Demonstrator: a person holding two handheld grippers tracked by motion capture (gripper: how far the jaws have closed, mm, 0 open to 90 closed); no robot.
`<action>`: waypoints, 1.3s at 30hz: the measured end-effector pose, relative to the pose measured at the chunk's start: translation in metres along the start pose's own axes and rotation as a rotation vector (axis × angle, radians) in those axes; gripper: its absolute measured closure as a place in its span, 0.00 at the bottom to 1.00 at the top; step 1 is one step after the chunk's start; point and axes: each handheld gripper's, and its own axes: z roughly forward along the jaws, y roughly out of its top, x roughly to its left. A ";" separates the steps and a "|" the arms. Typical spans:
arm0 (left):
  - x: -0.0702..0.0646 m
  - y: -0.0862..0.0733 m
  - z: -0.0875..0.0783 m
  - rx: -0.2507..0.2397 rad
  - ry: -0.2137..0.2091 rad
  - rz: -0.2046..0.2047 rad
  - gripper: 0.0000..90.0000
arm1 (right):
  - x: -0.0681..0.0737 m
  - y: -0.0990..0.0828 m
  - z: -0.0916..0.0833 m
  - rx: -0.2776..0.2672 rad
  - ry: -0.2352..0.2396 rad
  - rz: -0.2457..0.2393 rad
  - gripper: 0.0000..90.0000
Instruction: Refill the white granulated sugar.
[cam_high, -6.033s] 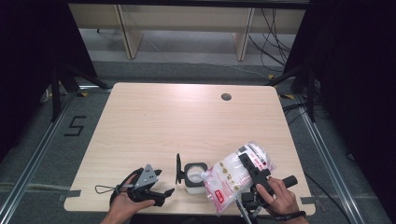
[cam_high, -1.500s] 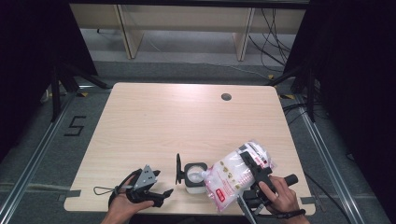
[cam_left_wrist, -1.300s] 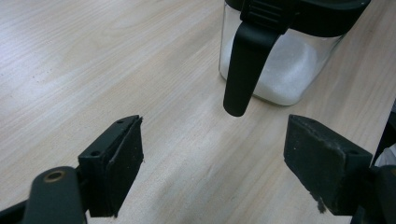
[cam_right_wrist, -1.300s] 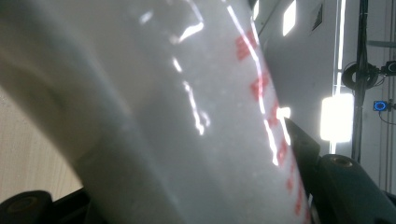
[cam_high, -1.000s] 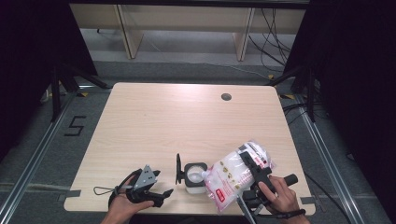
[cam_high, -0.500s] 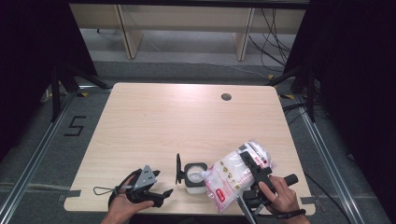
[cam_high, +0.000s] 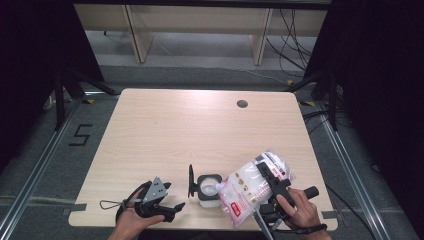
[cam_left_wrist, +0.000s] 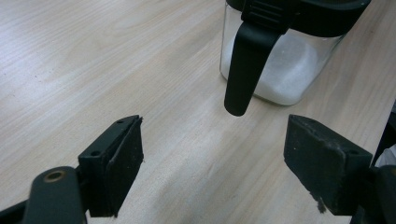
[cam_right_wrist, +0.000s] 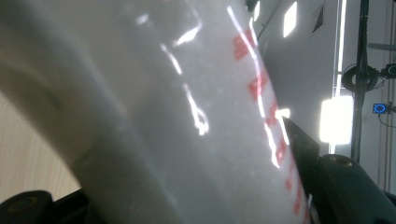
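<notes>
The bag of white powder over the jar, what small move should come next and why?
Probably tip the bag a little steeper. The right gripper grips it tilted, its corner at the open mouth of the clear jar, which holds white powder only partway up. The left gripper rests open beside the jar, its black lid flipped up.

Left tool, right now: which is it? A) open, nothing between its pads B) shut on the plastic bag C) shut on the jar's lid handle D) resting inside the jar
A: in the left gripper view the left tool has its two pads wide apart over bare table, and the jar with its hanging black lid handle stands ahead of them, untouched.
</notes>
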 end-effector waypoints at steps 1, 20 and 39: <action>-0.001 0.000 0.000 -0.002 -0.001 0.000 0.21 | 0.000 0.000 0.000 -0.004 0.000 0.006 0.52; 0.000 0.000 0.000 0.001 0.001 0.001 0.21 | 0.003 0.000 0.000 0.007 0.012 0.045 0.52; 0.000 0.000 -0.001 0.007 0.002 0.000 0.21 | 0.000 0.000 0.000 -0.002 0.000 0.009 0.53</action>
